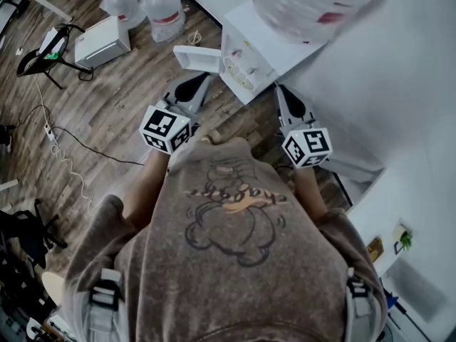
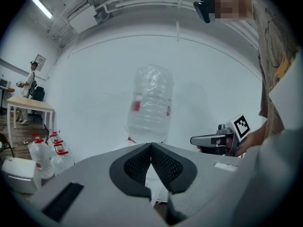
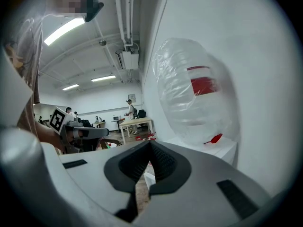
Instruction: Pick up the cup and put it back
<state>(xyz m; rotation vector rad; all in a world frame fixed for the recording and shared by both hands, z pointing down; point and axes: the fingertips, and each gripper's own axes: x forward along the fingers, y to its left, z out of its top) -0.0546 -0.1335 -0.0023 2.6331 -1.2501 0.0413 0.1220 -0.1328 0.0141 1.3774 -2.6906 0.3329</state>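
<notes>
No cup shows in any view. My left gripper (image 1: 194,84) is held in front of the person's chest, its jaws shut with nothing between them; its tips (image 2: 151,145) point at a white water dispenser (image 1: 249,55) topped by a big clear bottle (image 2: 150,103). My right gripper (image 1: 283,95) is level with it on the right, also shut and empty, and its tips (image 3: 150,143) meet just left of the same bottle (image 3: 196,98). Each gripper shows in the other's view: the right gripper (image 2: 220,140) and the left gripper (image 3: 78,132).
Spare water jugs (image 1: 146,6) and a white box (image 1: 103,41) stand on the wooden floor at the back left. A cable (image 1: 71,155) trails across the floor. A white wall (image 1: 399,84) runs along the right. A table (image 3: 135,123) and people stand far off.
</notes>
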